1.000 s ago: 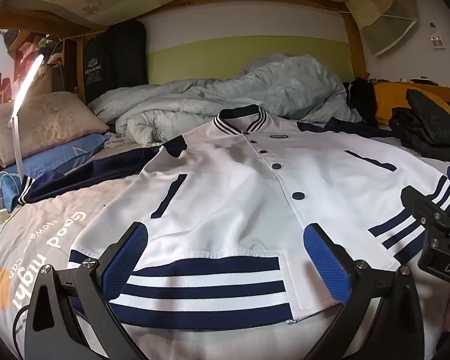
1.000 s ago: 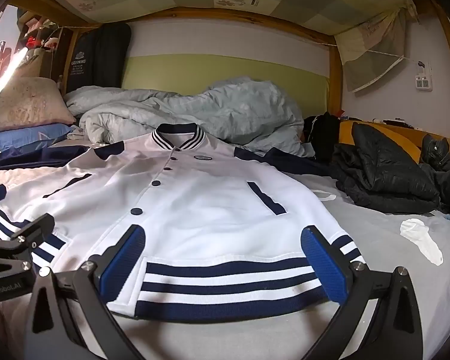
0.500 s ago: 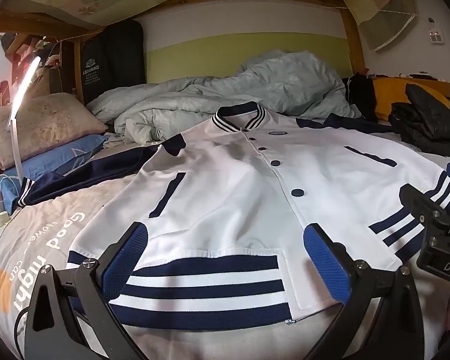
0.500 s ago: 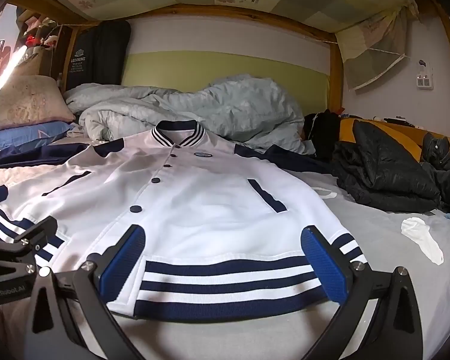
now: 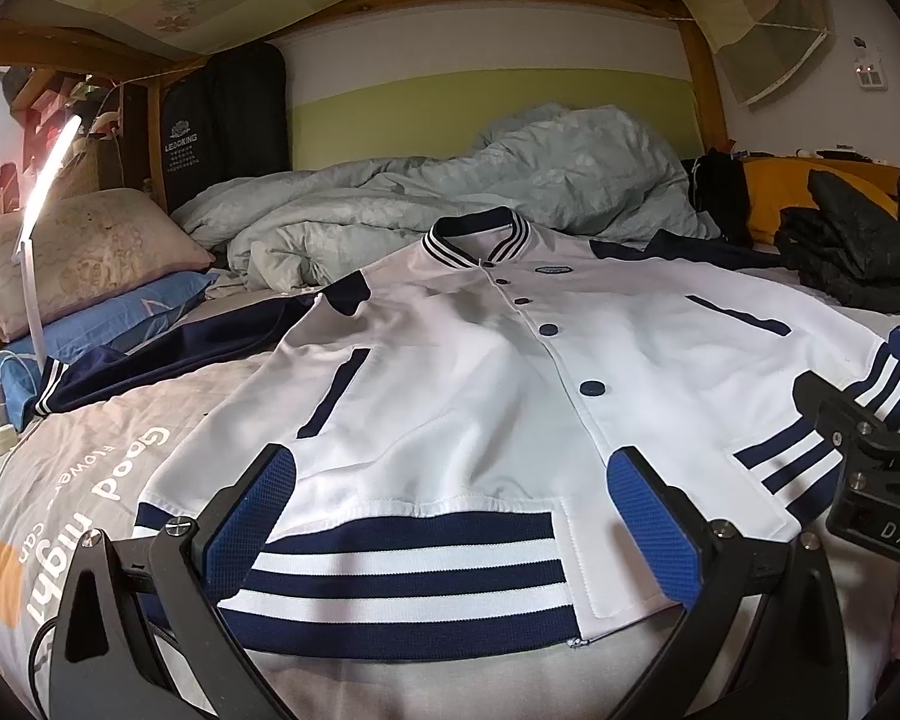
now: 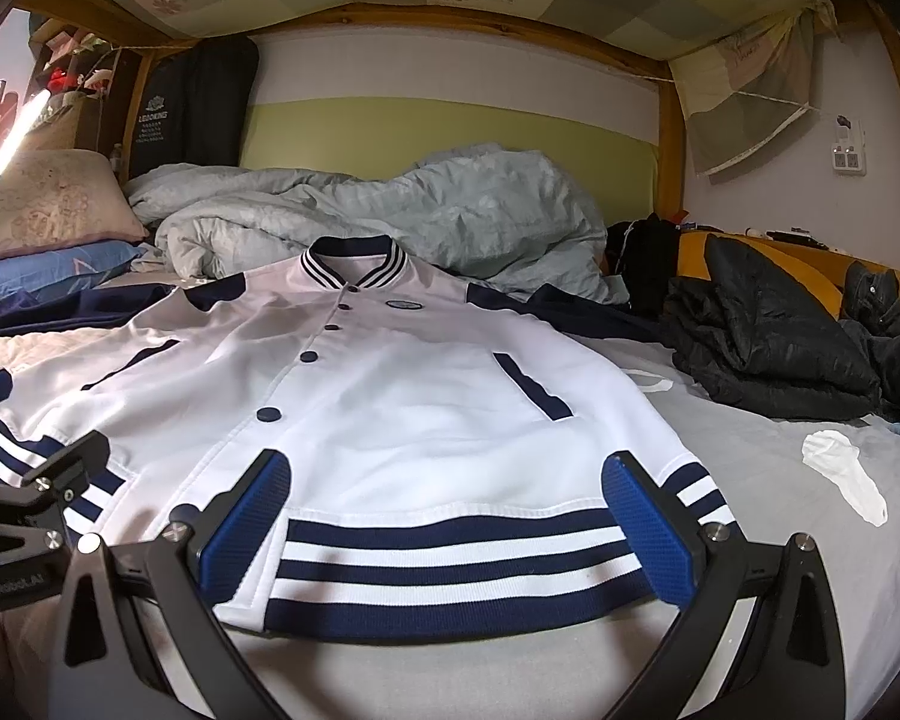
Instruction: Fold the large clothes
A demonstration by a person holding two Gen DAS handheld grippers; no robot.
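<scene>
A white baseball jacket [image 5: 450,384] with navy sleeves, navy buttons and a navy-and-white striped hem lies flat, front up, on the bed; it also shows in the right wrist view [image 6: 402,396]. My left gripper [image 5: 450,510] is open and empty, just above the left half of the striped hem [image 5: 402,576]. My right gripper [image 6: 450,516] is open and empty over the right half of the hem [image 6: 450,564]. Each gripper shows at the edge of the other's view: the right one [image 5: 864,462], the left one [image 6: 36,498].
A crumpled grey quilt [image 5: 450,198] lies behind the collar. Pillows [image 5: 84,252] and a lit lamp [image 5: 45,180] stand at the left. Black clothes [image 6: 768,330] are piled at the right, a white scrap [image 6: 840,474] lies on the grey sheet. A wooden bed frame runs overhead.
Both grippers have risen and tilted slightly, so the jacket sits a little lower in both views. The jacket has not moved and both grippers stay open.
</scene>
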